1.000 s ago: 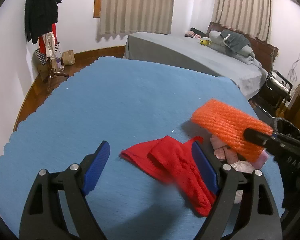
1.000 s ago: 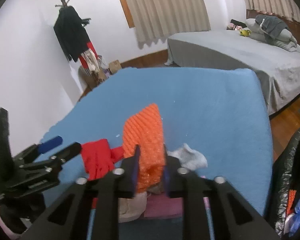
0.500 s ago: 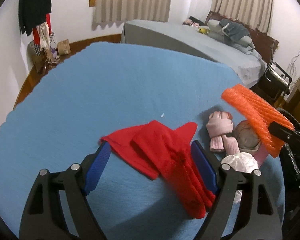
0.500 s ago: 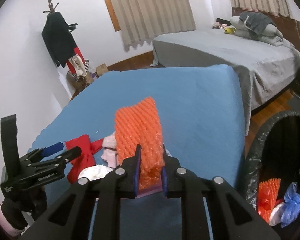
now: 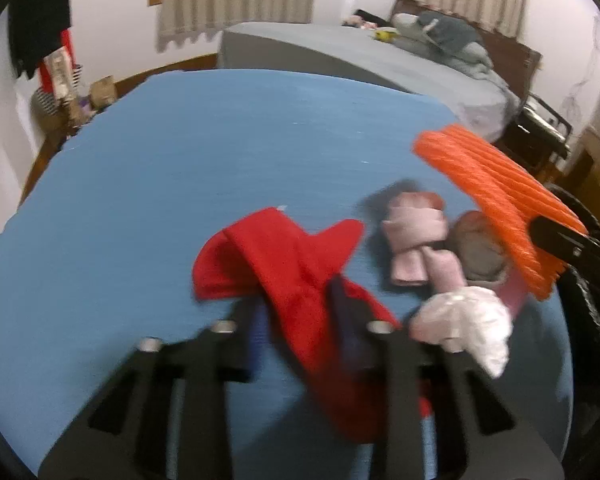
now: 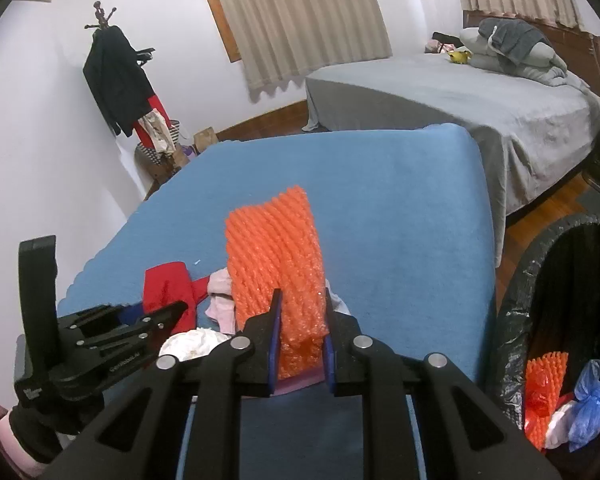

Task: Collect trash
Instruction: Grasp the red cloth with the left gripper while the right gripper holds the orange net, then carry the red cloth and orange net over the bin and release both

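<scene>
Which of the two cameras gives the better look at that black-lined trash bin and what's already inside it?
The right wrist view. There the trash bin shows its open mouth, with orange foam netting, a blue bag and white scraps lying inside. In the blurred left wrist view only a sliver of its dark rim peeks out at the right edge, behind the orange netting; its contents are hidden.

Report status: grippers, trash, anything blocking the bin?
Right gripper shut on orange foam net, held above the blue table. Left gripper closing around red cloth. Bin at right, path open.
</scene>
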A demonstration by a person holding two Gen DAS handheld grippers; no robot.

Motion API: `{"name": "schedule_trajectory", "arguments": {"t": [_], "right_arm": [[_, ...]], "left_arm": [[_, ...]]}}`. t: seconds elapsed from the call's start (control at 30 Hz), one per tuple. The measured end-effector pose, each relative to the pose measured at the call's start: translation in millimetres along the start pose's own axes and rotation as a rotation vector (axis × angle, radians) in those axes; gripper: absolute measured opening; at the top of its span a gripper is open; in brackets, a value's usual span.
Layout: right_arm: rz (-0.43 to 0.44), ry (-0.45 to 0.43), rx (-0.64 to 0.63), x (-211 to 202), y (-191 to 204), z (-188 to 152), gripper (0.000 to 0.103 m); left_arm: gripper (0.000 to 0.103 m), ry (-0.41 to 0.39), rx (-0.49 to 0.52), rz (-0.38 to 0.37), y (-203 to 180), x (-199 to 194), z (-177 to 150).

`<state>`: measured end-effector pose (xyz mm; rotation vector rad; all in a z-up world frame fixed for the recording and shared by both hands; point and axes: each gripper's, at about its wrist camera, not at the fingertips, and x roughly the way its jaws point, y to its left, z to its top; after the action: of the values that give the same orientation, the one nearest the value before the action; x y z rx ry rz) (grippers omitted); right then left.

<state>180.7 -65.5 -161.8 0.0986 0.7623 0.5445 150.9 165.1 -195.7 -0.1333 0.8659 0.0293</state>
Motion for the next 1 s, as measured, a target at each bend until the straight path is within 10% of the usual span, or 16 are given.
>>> {"name": "schedule_trajectory", "arguments": {"t": [1.0], "right_arm": [[0.011, -0.134, -0.008, -63, -3, 31, 0.012]], "left_arm": [[0.009, -0.238, -0.031, -0.074, -28, -84, 45]]}}
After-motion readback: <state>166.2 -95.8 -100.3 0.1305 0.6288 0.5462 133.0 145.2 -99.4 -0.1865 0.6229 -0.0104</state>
